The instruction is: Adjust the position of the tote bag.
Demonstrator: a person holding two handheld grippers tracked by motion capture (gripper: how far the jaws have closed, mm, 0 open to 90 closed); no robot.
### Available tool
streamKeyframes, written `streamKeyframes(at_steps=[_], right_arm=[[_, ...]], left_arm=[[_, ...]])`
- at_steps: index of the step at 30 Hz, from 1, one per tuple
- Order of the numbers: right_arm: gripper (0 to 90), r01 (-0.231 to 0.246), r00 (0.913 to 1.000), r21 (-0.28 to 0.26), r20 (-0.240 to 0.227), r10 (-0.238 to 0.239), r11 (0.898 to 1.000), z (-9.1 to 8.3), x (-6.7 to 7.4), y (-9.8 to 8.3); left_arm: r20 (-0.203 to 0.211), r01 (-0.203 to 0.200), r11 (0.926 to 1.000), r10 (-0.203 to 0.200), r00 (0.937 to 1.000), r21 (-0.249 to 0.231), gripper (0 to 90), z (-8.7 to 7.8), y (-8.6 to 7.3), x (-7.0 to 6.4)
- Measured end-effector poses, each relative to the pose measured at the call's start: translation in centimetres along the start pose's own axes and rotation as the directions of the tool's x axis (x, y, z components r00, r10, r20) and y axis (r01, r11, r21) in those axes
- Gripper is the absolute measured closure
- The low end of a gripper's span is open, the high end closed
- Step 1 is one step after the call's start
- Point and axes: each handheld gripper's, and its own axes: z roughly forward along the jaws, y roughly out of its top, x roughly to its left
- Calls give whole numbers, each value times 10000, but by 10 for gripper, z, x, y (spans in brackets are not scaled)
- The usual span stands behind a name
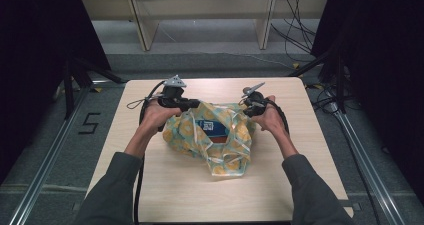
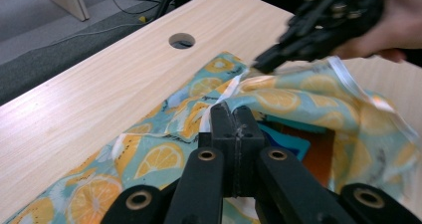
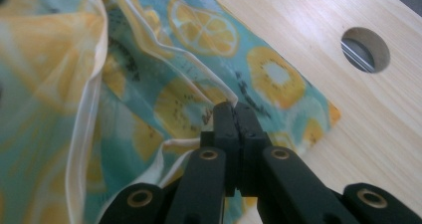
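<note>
A teal cloth bag (image 1: 212,135) printed with orange and lemon slices lies on the wooden table (image 1: 165,185), its mouth pulled wide. A blue box (image 1: 212,126) shows inside it, with an orange-red object (image 2: 318,154) beside it. My left gripper (image 1: 192,104) is shut on the bag's rim at the left of the mouth (image 2: 233,109). My right gripper (image 1: 248,106) is shut on the white-edged rim (image 3: 234,107) at the right of the mouth. In the left gripper view the right gripper (image 2: 266,62) reaches in from the upper right, held by a hand (image 2: 393,25).
A round cable hole (image 2: 181,40) pierces the table near its far edge, also seen as a hole (image 3: 366,49) in the right gripper view. Cables (image 1: 295,25) trail on the floor behind. Metal rails (image 1: 50,155) flank the table.
</note>
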Motion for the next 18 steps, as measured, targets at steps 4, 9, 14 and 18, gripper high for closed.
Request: streamKeyframes(at_steps=[4,9,14,18], right_arm=[[857,-571,9978,-610,-358,550,9965,-20,-8,-4],[754,-884,9910,-1378,-1120,731,9865,-61,-4,-1],[726,-811,9884,-2303,-1438,485,9697,-90,10,9],[654,-651,9860,-2751,-1655,195,9592,-103,32,20]], left_arm=[[-86,206,9997,-205,9998,92,898,7,4,5],[-238,262,9995,-258,9994,170,897,9,8,8],[-358,490,9983,-479,9982,301,897,14,8,11],[-425,572,9972,-552,9976,482,897,15,6,17]])
